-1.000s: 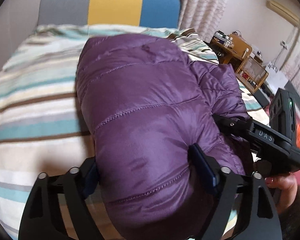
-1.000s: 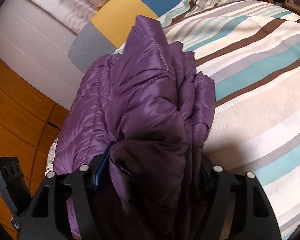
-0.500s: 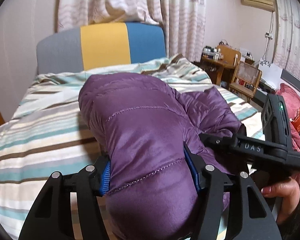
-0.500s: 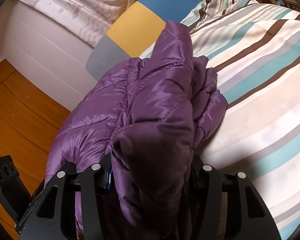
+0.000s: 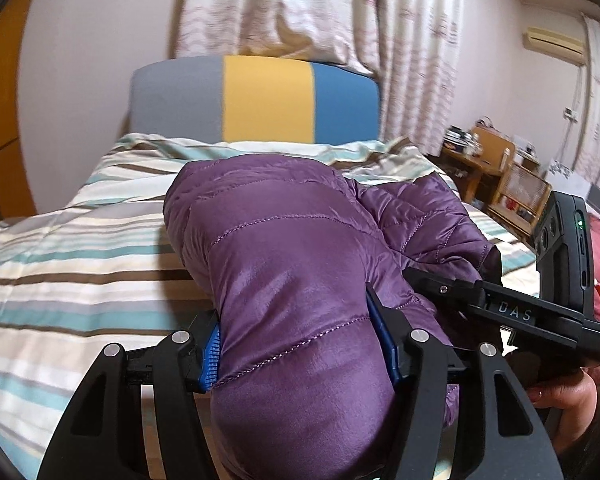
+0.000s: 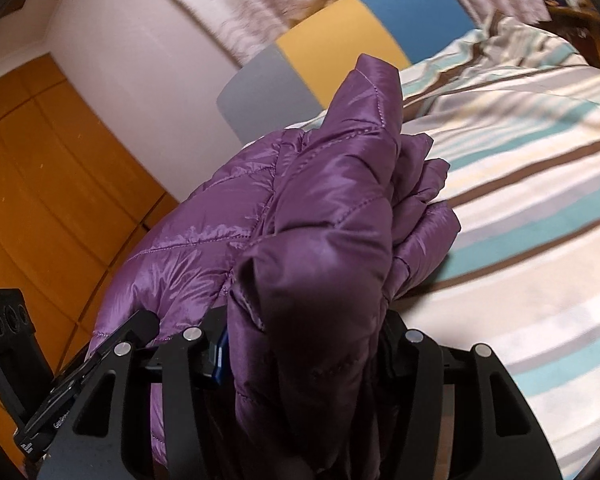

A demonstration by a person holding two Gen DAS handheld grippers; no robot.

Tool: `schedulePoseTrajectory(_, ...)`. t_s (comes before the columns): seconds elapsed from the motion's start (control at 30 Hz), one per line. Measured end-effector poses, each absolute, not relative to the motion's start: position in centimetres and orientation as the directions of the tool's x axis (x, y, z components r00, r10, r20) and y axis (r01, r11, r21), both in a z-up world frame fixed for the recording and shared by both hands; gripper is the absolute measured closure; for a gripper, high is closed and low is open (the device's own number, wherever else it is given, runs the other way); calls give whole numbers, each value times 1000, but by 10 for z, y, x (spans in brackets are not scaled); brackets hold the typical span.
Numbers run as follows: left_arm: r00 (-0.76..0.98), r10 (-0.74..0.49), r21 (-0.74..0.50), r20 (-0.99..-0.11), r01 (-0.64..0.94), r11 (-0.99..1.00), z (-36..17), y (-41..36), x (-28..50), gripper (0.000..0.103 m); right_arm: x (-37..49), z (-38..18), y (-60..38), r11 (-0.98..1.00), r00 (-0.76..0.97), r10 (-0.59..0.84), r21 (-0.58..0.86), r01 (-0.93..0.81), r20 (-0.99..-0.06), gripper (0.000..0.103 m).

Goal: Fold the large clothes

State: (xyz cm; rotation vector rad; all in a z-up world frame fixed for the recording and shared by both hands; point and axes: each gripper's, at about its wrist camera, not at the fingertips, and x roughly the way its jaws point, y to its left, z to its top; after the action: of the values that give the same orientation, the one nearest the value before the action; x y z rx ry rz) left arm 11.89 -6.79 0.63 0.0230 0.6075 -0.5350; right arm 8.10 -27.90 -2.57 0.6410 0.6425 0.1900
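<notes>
Both my grippers, left [image 5: 296, 344] and right [image 6: 304, 352], have jaws clamped on the purple jacket [image 5: 284, 248], bunched above the bed's [image 5: 80, 248] near edge. I should lower both evenly, keeping layers stacked.

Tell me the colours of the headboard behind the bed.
Grey, yellow and blue panels on the headboard, clearest in the left wrist view.

Purple quilted jacket [image 5: 284, 264]; teal-brown-cream striped bedcover [image 5: 80, 264]; grey-yellow-blue headboard [image 5: 260, 100].
</notes>
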Motion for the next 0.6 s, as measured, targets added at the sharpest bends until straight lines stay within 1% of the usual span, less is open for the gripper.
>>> schedulePoseTrajectory(0.27,733,-380,-165,-564,351,922,1,-2,130,43,130,-27,-210,816,723,444,572,-83,-528,49)
schedulePoseTrajectory(0.43,734,-337,-188,-590,280,941,-15,29,136,42,154,-36,-180,841,693,453,527,-123,-561,49)
schedulePoseTrajectory(0.47,729,-323,-185,-604,267,946,-22,34,137,41,160,-39,-176,850,690,443,512,-121,-573,48)
schedulePoseTrajectory(0.5,725,-315,-178,-613,262,948,-27,36,138,38,165,-43,-174,861,688,428,496,-113,-586,42)
schedulePoseTrajectory(0.53,724,-304,-162,-619,261,952,-33,36,138,33,168,-47,-174,870,686,412,483,-100,-600,39)
schedulePoseTrajectory(0.6,724,-290,-136,-626,265,955,-42,33,137,29,170,-58,-177,874,679,397,479,-76,-618,32)
